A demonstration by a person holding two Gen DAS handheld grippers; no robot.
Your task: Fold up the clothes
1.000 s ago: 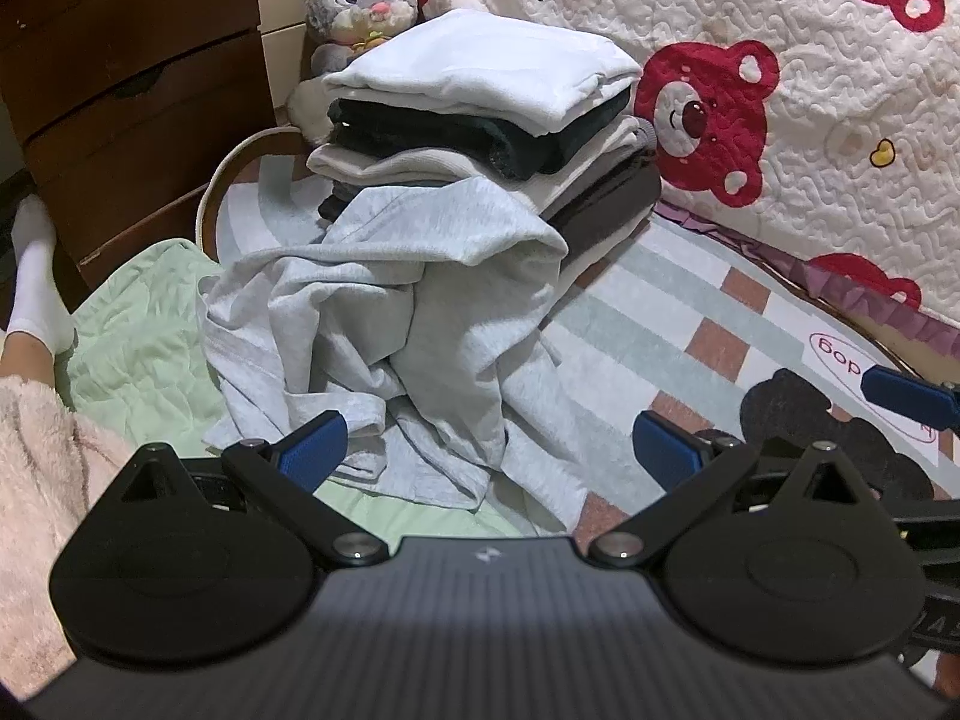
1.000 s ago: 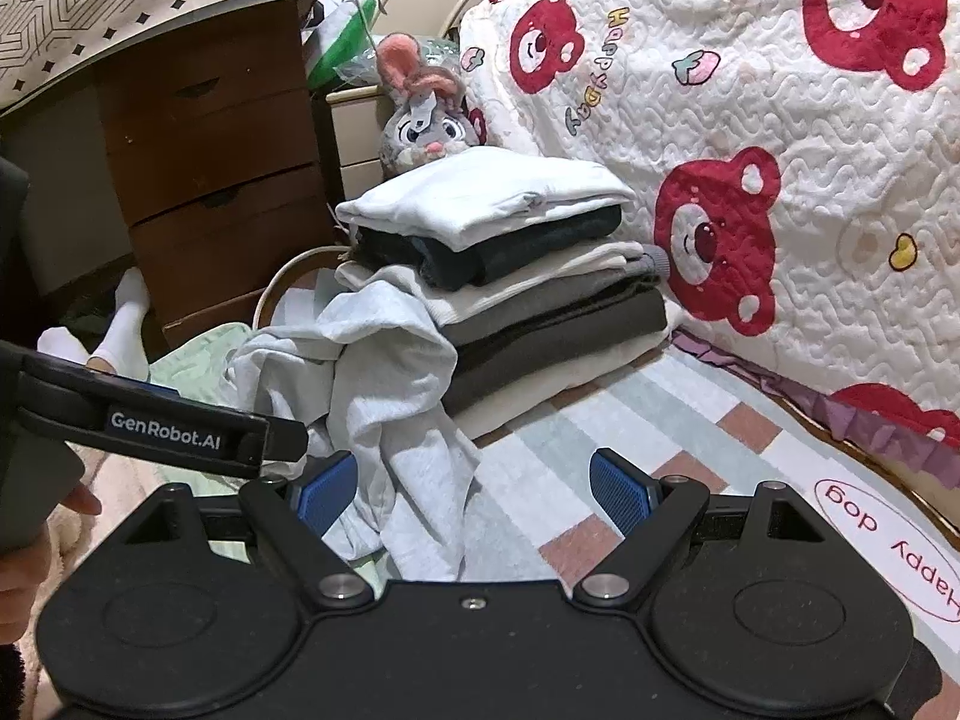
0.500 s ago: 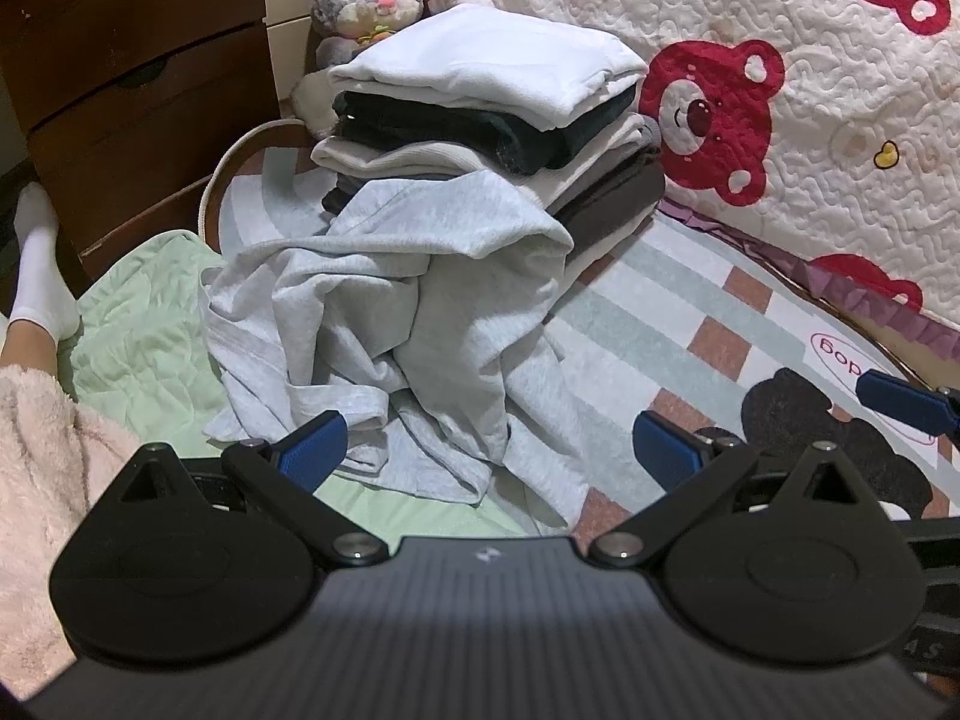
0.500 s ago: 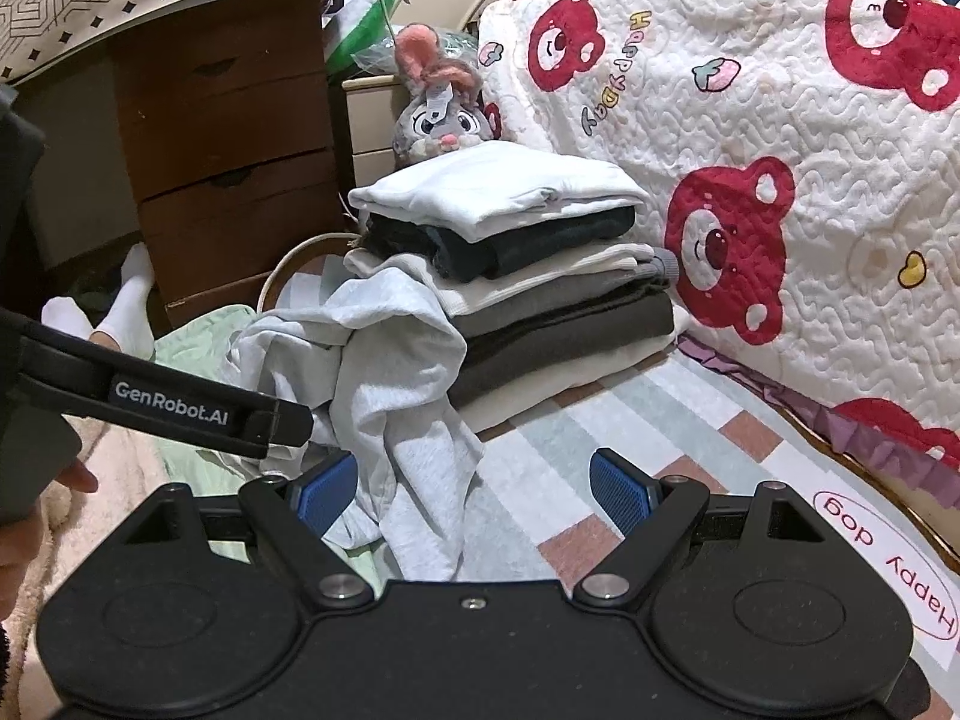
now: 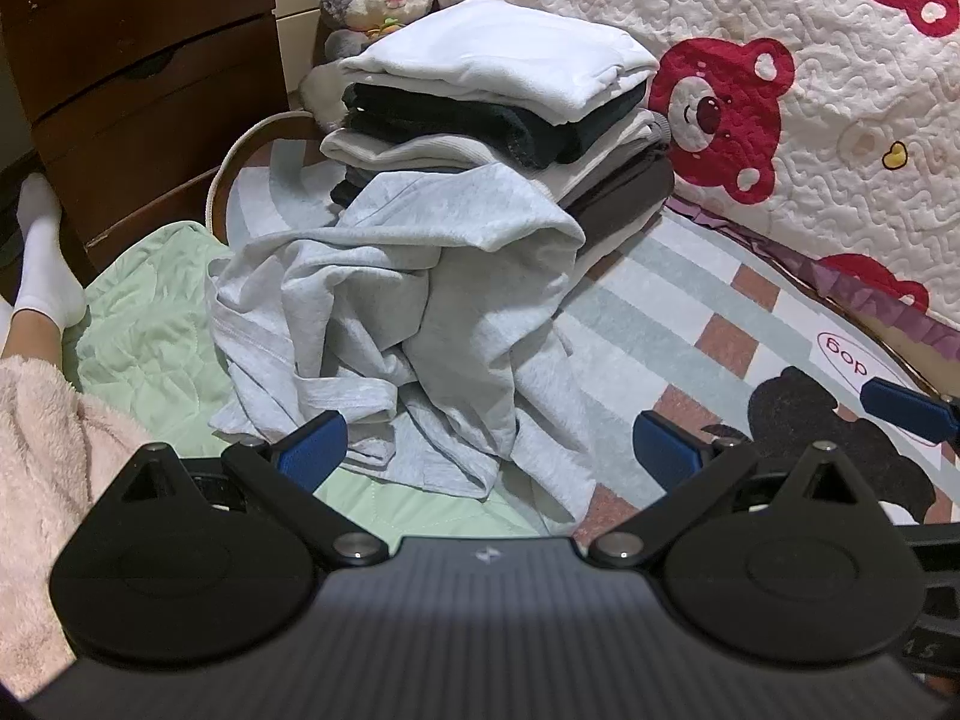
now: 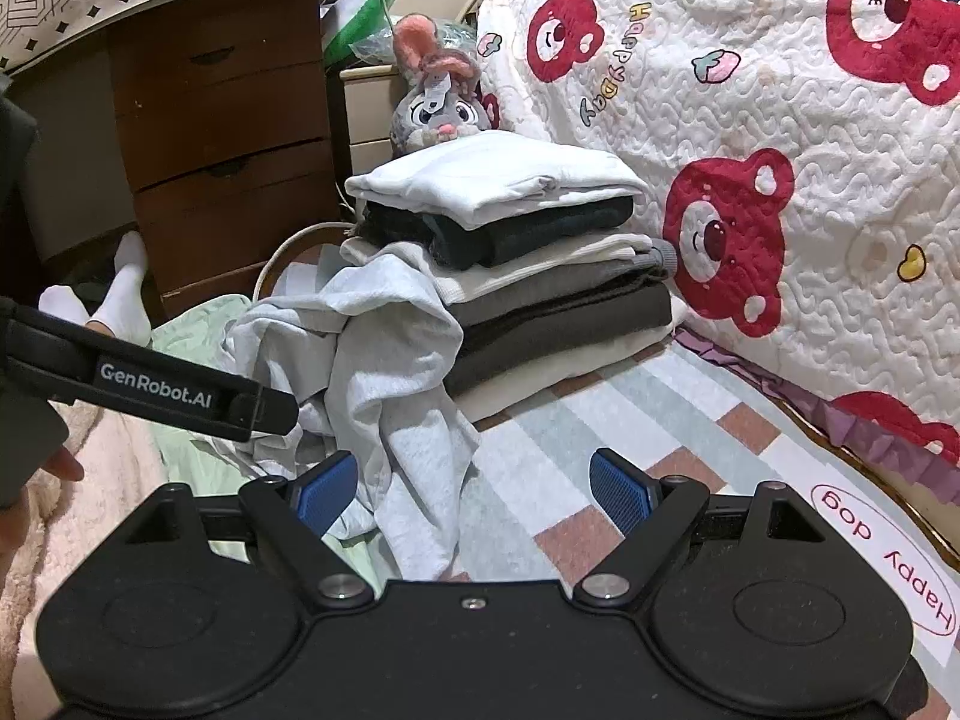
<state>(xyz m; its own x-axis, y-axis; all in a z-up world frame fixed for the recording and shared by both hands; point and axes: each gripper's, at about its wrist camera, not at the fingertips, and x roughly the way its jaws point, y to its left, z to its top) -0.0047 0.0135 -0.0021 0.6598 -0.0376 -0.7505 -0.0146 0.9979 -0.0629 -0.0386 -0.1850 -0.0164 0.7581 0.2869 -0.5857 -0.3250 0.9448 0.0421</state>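
Observation:
A crumpled light grey garment [image 5: 414,324] [image 6: 384,372] lies heaped on the bed, leaning against a stack of folded clothes [image 5: 510,114] [image 6: 516,264] topped by a white one. My left gripper [image 5: 489,450] hangs open just in front of the grey heap, holding nothing. My right gripper [image 6: 474,489] is also open, its left finger near the garment's hanging edge. One blue fingertip [image 5: 906,405] of the right gripper shows at the right edge of the left wrist view. The left gripper's black body [image 6: 150,378] crosses the right wrist view.
A striped mat [image 5: 678,324] and a green sheet [image 5: 144,324] cover the bed. A bear-print quilt [image 6: 780,150] rises on the right. A plush rabbit [image 6: 435,102] sits behind the stack, with a wooden dresser [image 6: 222,132] at the left. A person's white-socked foot [image 5: 42,264] and a pink fleece [image 5: 48,450] lie at the left.
Both grippers have moved a little closer to the grey garment and the stack. Nothing was grasped and the clothes have not moved.

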